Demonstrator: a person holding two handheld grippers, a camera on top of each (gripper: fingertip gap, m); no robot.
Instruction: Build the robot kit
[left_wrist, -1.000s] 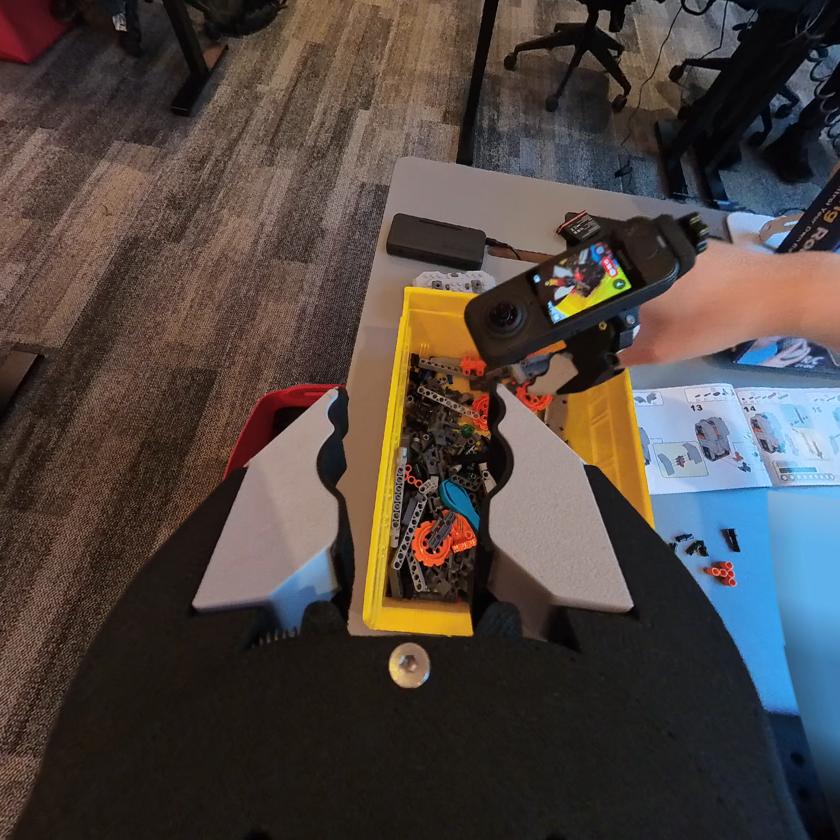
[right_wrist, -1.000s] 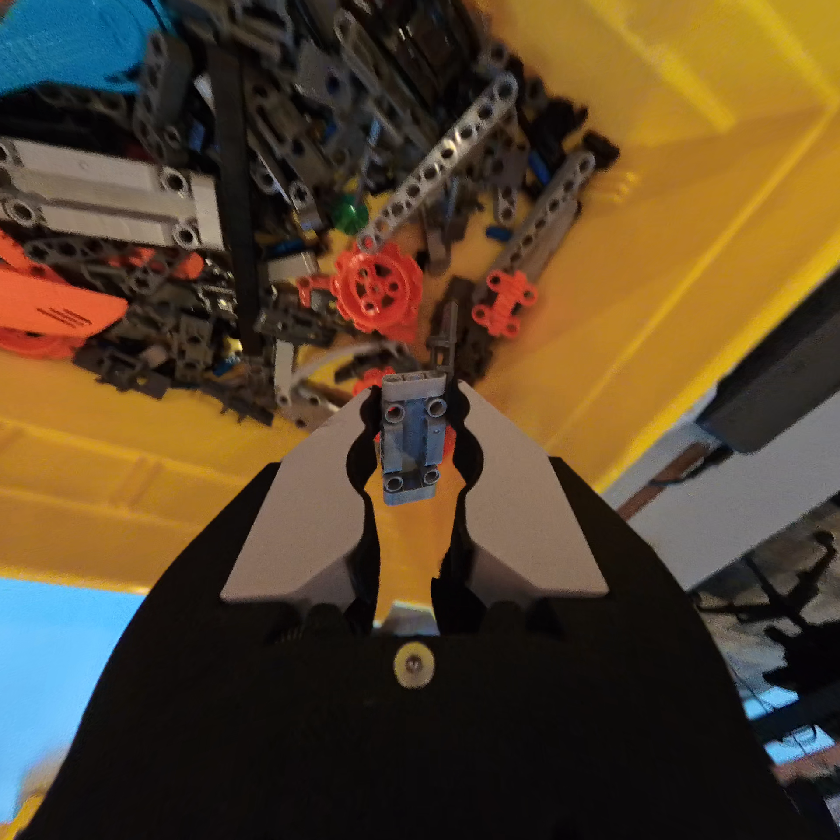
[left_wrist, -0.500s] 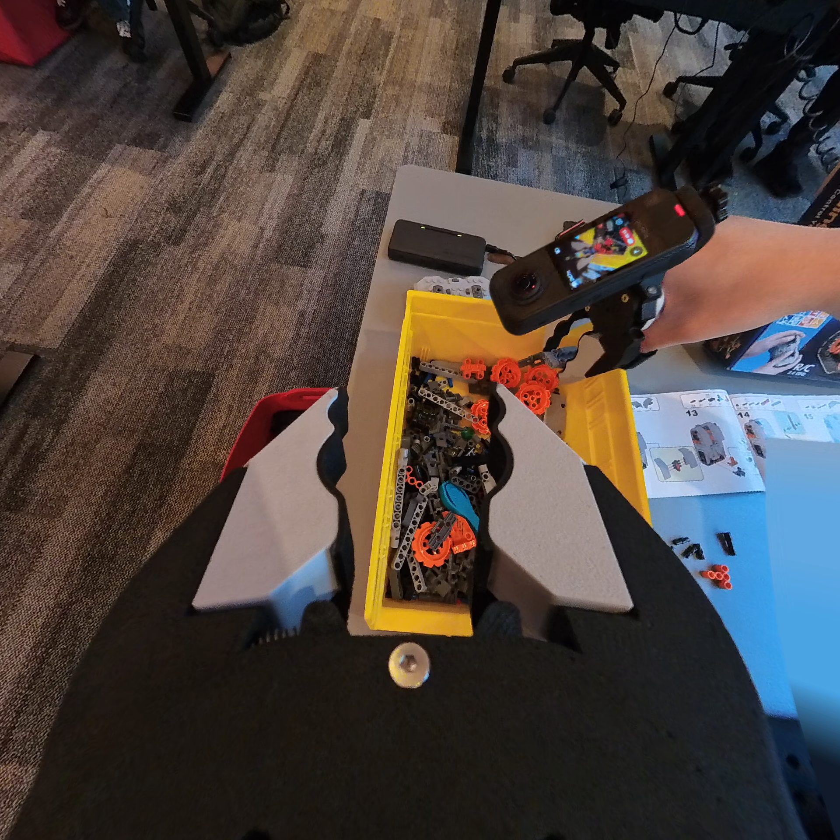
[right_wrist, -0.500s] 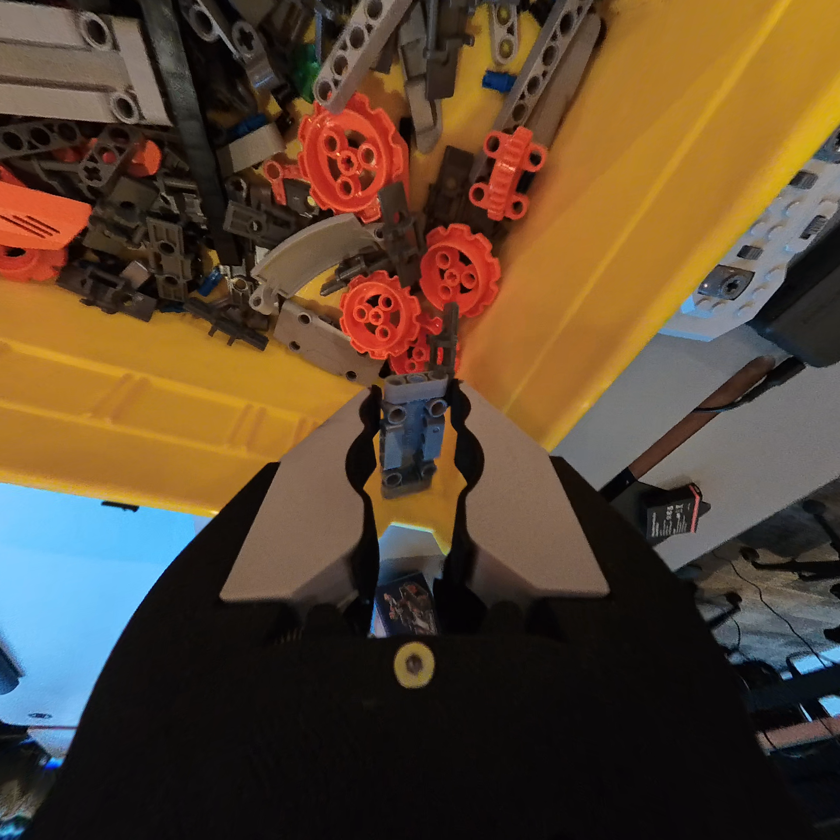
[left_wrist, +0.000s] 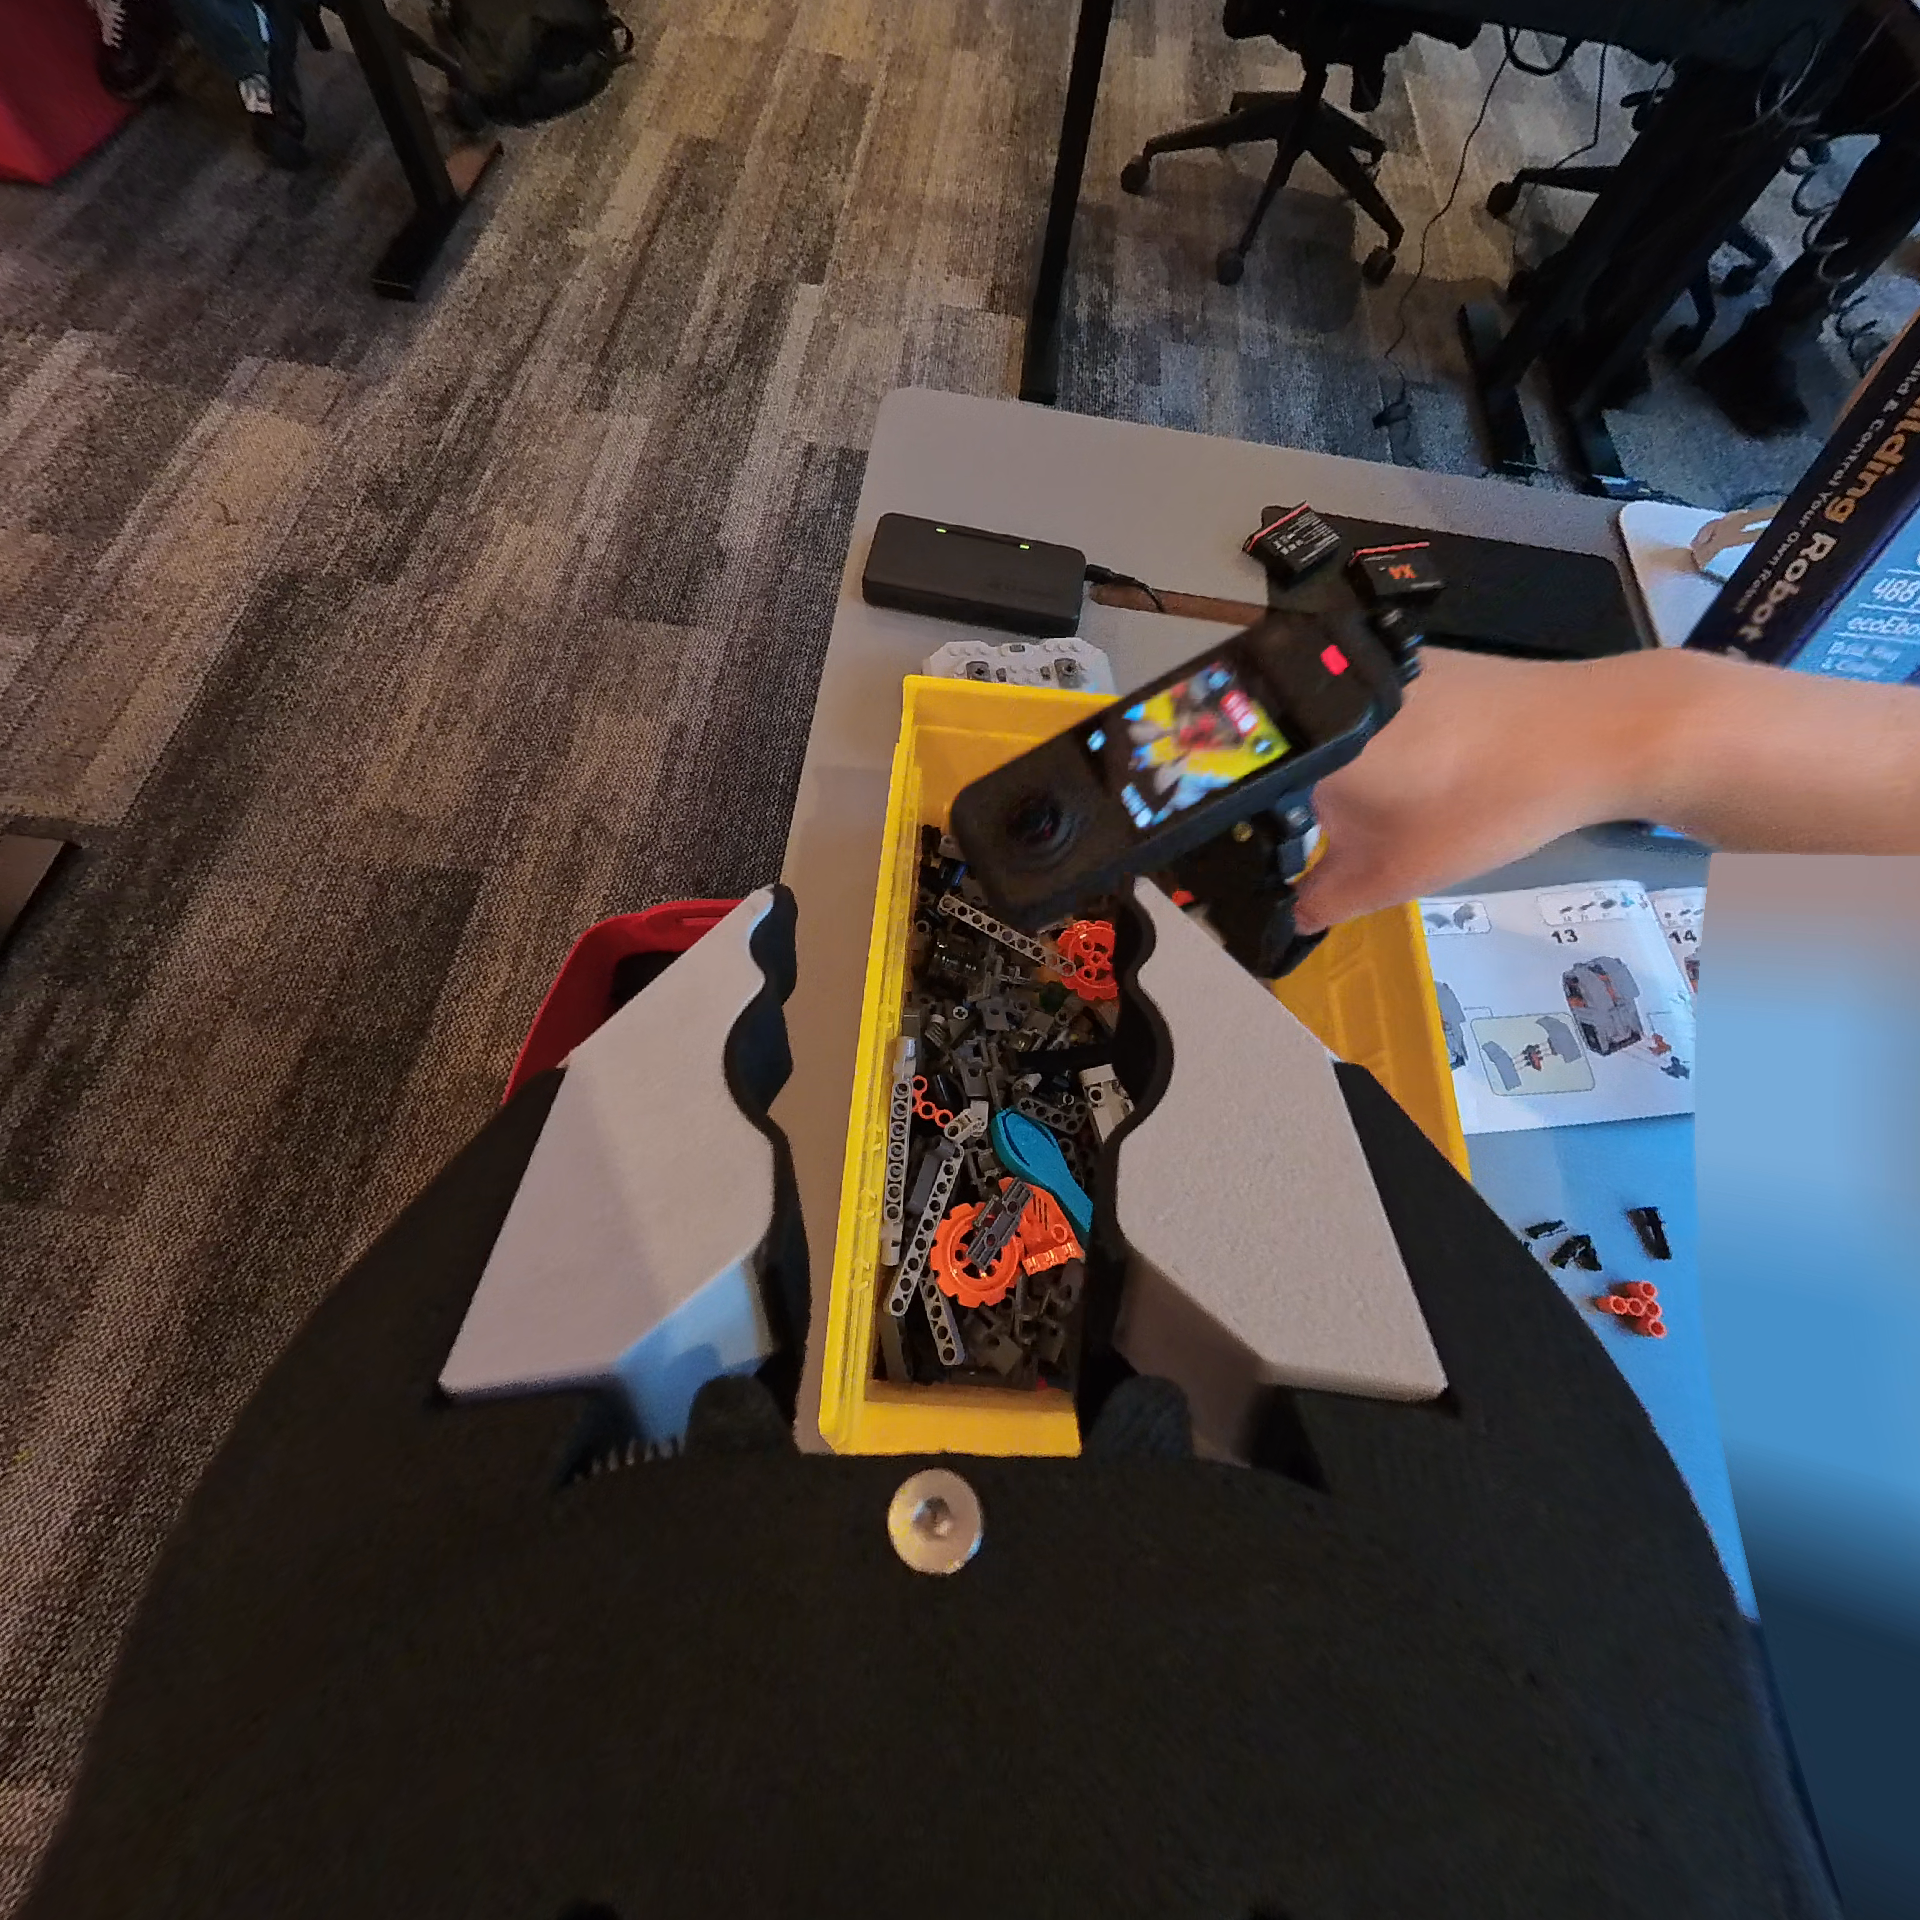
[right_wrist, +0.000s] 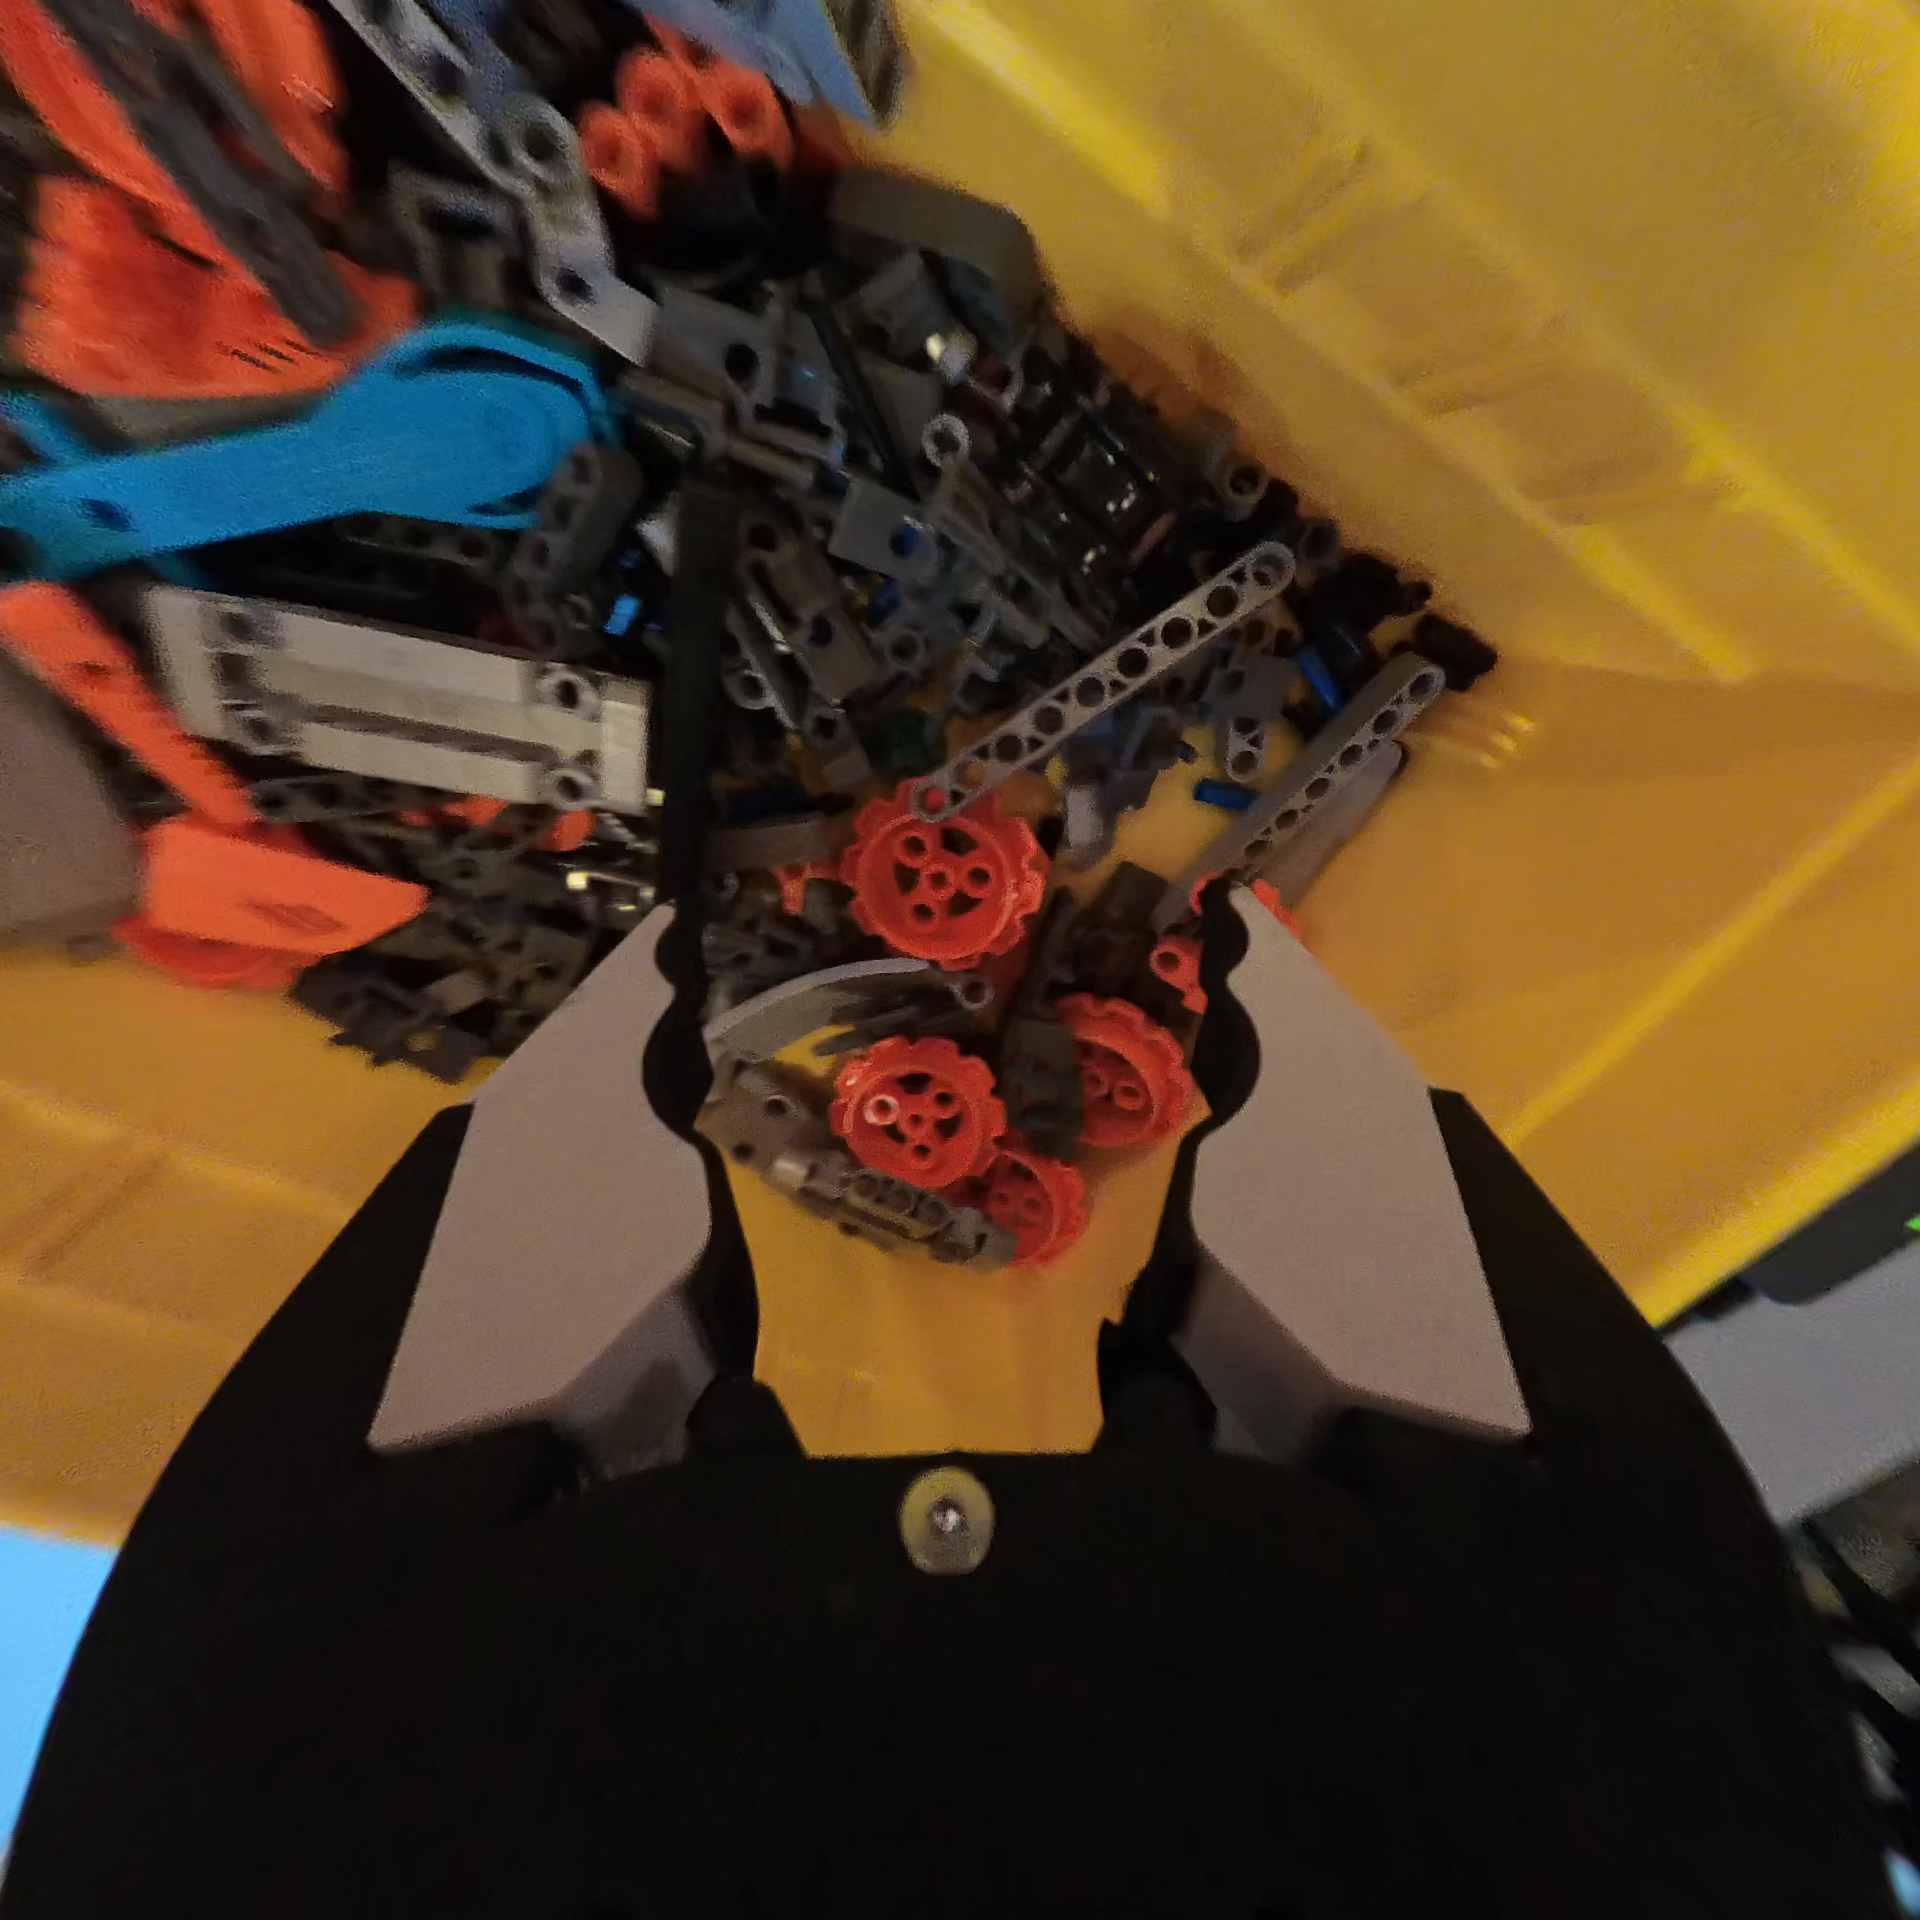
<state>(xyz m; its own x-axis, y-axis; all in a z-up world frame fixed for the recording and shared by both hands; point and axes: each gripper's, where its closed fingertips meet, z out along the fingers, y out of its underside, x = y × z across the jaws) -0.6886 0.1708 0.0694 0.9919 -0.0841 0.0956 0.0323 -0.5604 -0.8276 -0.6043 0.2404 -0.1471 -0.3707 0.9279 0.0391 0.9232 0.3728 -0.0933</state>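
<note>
A yellow bin (left_wrist: 862, 1039) on the grey table holds a pile of grey, black and orange-red building parts. My left gripper (left_wrist: 956, 904) hangs open and empty above the bin's near end. My right gripper (right_wrist: 948, 909) is wide open just above the pile, with nothing between its pads. Below it lie three red gears (right_wrist: 940, 873), (right_wrist: 916, 1112), (right_wrist: 1127, 1070) and a curved grey piece (right_wrist: 810, 1003). A long grey beam (right_wrist: 1122, 665) and a blue piece (right_wrist: 416, 436) lie farther in. In the left wrist view the right gripper's camera body (left_wrist: 1174, 769) hides its fingers.
A red bin (left_wrist: 613, 966) sits left of the yellow one, at the table's edge over carpet. An open instruction booklet (left_wrist: 1548, 1018) and small loose orange parts (left_wrist: 1631, 1304) lie to the right. A black power bank (left_wrist: 971, 571) and a printed box (left_wrist: 1849, 520) are at the back. Tip to tip, the grippers are about 25 cm apart. The blue piece (right_wrist: 416, 436) is about 8 cm from my right fingertips and 20 cm from my left. It is also in sight in the left wrist view (left_wrist: 1034, 1156).
My right gripper held a small grey block, then opened wide and let it go while moving down over the pile. My left gripper has not moved.
</note>
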